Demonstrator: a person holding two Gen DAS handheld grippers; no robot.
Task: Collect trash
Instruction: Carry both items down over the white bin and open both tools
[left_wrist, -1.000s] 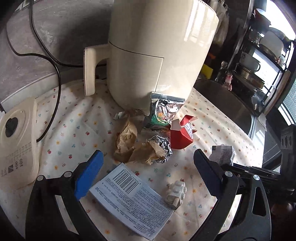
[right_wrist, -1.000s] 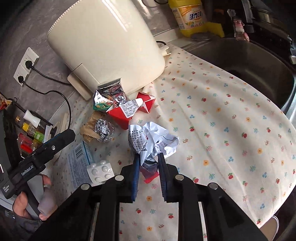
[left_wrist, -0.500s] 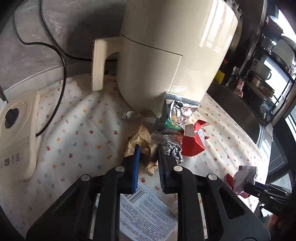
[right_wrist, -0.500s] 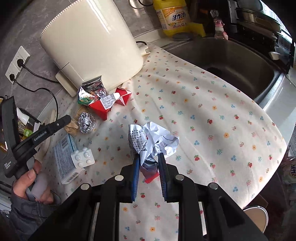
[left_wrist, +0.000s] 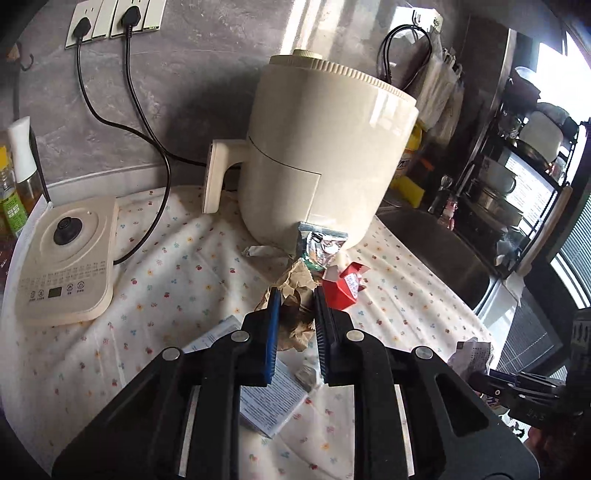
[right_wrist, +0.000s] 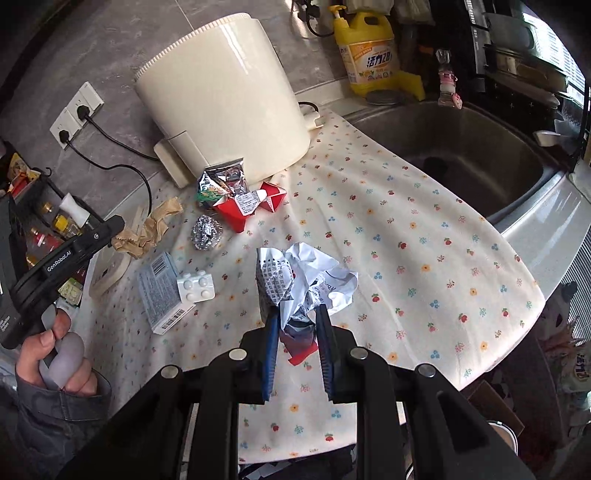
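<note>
I've got brown paper (left_wrist: 295, 314) clamped in left gripper (left_wrist: 295, 325), crumpled wrapper (right_wrist: 306, 284) in right gripper (right_wrist: 297, 332); foil ball (right_wrist: 205, 232), red carton (right_wrist: 240, 208), box (right_wrist: 162, 291) remain on counter's cloth (right_wrist: 406, 258).

A floral cloth (right_wrist: 406, 236) is covering the counter beside the sink (right_wrist: 476, 162), and a cream appliance (right_wrist: 225, 96) is standing at its far side. A foil wrapper (right_wrist: 223, 182), a red carton (right_wrist: 243, 208) and a foil ball (right_wrist: 205, 232) are lying just near of the appliance, with a white box (right_wrist: 159, 291) and a blister pack (right_wrist: 195, 286) resting further left. A cream kettle base (left_wrist: 64, 258) is sitting at the left edge, perhaps partly on the cloth.
</note>
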